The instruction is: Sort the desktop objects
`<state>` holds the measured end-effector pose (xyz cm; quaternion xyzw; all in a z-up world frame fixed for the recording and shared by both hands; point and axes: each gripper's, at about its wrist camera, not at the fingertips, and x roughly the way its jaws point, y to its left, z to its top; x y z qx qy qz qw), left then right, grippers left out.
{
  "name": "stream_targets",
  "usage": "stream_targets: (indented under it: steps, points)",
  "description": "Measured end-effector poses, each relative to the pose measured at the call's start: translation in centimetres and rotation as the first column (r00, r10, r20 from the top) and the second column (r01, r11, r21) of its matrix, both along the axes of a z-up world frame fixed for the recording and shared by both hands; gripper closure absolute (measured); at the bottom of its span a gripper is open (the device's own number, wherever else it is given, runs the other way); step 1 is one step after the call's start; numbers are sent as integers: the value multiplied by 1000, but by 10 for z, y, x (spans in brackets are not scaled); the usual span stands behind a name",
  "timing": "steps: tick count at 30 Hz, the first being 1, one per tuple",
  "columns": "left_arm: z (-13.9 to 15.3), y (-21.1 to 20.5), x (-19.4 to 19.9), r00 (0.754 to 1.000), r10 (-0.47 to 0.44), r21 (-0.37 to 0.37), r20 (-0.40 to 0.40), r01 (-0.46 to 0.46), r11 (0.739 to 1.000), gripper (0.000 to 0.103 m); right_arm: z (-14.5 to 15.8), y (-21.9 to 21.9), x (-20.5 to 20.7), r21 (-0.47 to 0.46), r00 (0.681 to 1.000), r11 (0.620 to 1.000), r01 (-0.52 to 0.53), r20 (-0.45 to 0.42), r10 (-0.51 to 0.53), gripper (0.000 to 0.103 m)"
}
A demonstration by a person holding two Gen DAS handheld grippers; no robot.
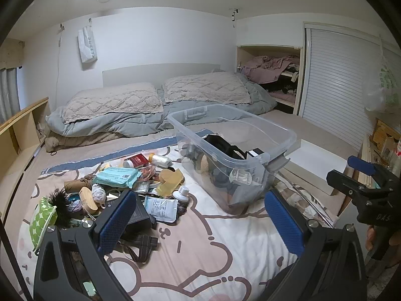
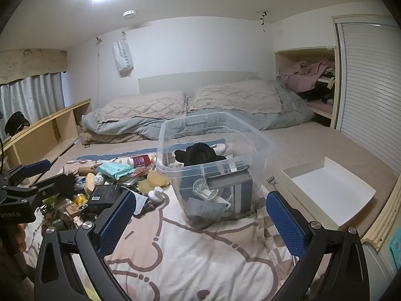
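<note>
Both grippers, left (image 1: 200, 225) and right (image 2: 200, 223), hover spread and empty above a patterned blanket (image 1: 200, 263), between a clutter pile (image 1: 120, 188) and a clear bin (image 1: 233, 155).

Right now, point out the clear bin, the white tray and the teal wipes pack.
clear bin (image 1: 285, 135), left wrist view, on its right rim.
white tray (image 2: 361, 183), right wrist view, on its right wall.
teal wipes pack (image 1: 116, 176), left wrist view, on its top face.

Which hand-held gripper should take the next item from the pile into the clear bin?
Left. The left hand-held gripper sits open right over the pile; the right hand-held gripper, also open, faces the clear bin.
</note>
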<state>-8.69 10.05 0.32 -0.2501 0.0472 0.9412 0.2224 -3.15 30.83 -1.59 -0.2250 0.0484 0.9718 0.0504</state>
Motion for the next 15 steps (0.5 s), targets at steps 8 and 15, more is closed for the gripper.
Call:
stream_targets:
  steps: [8, 15]
  points:
    - [1, 0, 0, 1000, -2, 5, 5, 2, 1000, 0, -2, -2, 0, 8, 1000, 1000, -7, 3, 7, 0]
    - [1, -1, 0, 1000, -5, 7, 3, 5, 1000, 0, -1, -4, -1, 8, 1000, 1000, -12, 7, 12, 0]
